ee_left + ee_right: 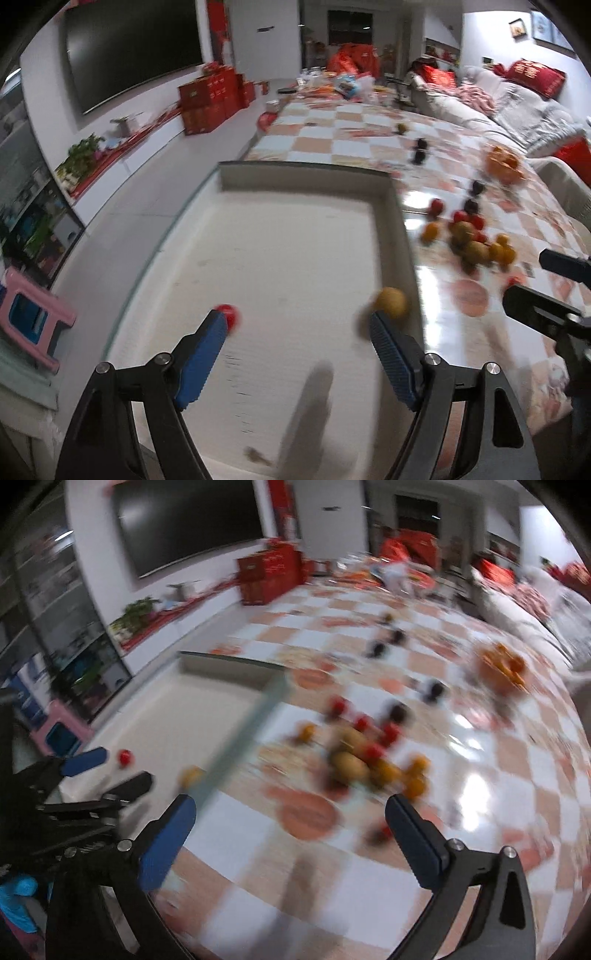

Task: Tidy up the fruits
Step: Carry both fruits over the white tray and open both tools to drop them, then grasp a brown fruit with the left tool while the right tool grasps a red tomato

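Counter [480,775]: checkered cloth is carrying a loose fruit pile [369,753].
Left gripper [299,325]: hanging apart, empty, over white tray [288,258]; red fruit [229,315] and yellow fruit [391,301] lying just ahead.
Right gripper [291,812]: gaping wide, empty, pile just ahead.

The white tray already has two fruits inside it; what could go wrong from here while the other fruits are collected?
1. The small red fruit and the yellow fruit lie loose in the white tray; a bump might roll them.
2. The fruit pile on the glossy checked tablecloth is tightly packed, so the open right gripper may scatter its neighbours.
3. The open left gripper and the right one are close together and could collide.
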{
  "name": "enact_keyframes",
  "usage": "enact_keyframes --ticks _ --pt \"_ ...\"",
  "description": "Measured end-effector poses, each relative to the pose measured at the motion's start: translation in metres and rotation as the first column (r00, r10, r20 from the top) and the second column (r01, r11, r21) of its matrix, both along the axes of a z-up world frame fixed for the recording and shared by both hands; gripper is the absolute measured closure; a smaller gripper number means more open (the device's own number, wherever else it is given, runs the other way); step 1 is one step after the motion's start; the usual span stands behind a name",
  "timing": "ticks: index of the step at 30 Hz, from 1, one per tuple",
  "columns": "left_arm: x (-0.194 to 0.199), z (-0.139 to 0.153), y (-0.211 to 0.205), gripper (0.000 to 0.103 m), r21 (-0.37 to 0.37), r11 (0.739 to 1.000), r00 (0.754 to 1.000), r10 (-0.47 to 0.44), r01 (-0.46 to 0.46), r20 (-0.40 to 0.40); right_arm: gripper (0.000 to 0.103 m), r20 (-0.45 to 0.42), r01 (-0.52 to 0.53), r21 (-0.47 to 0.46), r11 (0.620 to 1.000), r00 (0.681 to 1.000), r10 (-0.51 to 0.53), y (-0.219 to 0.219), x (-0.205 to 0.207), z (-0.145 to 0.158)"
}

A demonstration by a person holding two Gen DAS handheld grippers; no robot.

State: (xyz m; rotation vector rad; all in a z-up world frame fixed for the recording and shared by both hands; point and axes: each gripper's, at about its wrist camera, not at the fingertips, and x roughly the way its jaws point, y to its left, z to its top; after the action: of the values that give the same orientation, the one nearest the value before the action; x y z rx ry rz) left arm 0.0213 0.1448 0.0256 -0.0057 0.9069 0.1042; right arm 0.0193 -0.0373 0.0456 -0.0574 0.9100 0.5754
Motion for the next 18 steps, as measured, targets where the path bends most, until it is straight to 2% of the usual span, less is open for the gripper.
enact_keyframes --ticks 11,18 --pt "-0.011 0.008 -0.066 0.023 -0.005 0.991 0.991 -0.132 0.132 0.016 0.000 -0.068 0.188 -0.070 0.980 0.979 -0.193 -0.082 0.003 -0.036" --pt "-0.009 0.007 -0.090 0.022 0.005 0.984 0.984 -0.176 0.176 0.011 0.001 -0.081 0.181 -0.072 0.981 0.979 -0.187 -0.083 0.006 -0.047"
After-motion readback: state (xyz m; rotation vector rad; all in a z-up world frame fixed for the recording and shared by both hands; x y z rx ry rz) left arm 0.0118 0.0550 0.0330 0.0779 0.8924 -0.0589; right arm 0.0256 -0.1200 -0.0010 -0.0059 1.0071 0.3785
